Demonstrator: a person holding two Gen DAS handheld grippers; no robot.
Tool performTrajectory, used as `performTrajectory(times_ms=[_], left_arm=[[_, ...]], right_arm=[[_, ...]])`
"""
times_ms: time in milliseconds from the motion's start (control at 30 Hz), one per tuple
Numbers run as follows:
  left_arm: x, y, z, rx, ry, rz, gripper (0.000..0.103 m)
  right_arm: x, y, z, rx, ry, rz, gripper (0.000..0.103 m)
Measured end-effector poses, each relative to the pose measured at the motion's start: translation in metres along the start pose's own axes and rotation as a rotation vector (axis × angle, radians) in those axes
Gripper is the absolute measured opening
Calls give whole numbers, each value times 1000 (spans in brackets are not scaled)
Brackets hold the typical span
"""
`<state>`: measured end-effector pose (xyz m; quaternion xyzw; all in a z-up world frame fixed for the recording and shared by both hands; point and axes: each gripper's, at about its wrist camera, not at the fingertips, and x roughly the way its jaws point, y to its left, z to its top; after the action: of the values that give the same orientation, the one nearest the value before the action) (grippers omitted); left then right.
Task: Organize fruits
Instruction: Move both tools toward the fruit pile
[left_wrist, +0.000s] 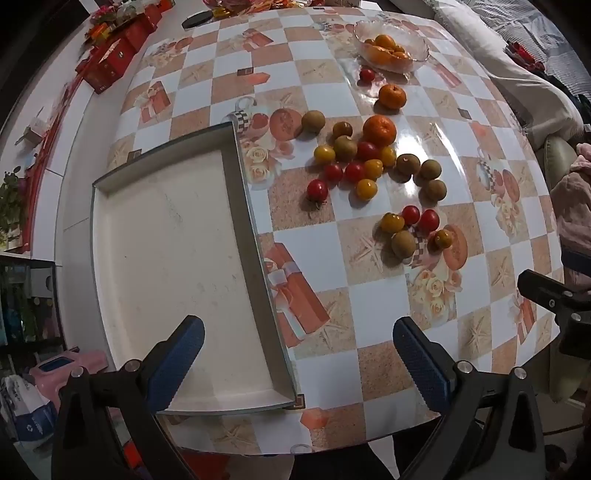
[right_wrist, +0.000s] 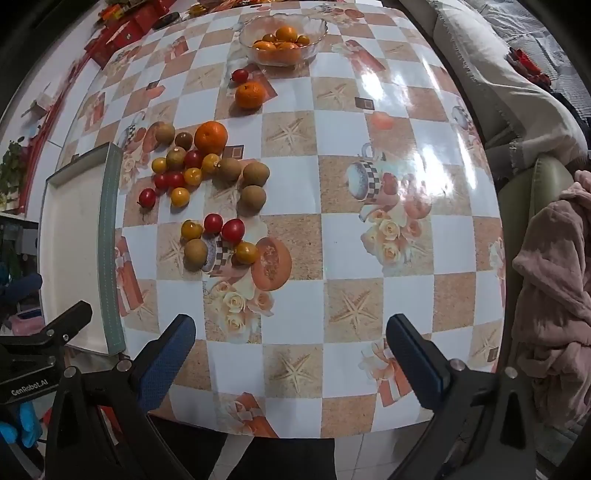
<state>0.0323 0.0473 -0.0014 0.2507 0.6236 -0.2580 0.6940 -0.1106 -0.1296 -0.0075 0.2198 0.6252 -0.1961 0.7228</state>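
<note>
Two hand-held grippers, left and right, jaws apart, empty; tray cut off at 7 o'clock; bowl fruit indistinct.

bright, sharp views; glare on the glossy tablecloth; fisheye bending, dark corners.

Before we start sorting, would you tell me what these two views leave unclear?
- Glass bowl, left wrist view: fruit inside is piled and small; no count possible.
- White tray, right wrist view: its left part is cut off by the picture edge.
- Red boxes, left wrist view: lettering too blurred to read.
</note>
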Motion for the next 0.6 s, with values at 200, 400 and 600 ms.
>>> performTrajectory(times_ms=[200,400,600], left_arm=[[6,-5,0,12,14,0,103],[9,-5,4,5,18,-5,103],[12,-2,7,-2,25,7,103]], right_arm=[[7,1,3,2,7,13,103],[7,6,9,-15,6,24,103],[8,7,9,-9,-3,16,103]])
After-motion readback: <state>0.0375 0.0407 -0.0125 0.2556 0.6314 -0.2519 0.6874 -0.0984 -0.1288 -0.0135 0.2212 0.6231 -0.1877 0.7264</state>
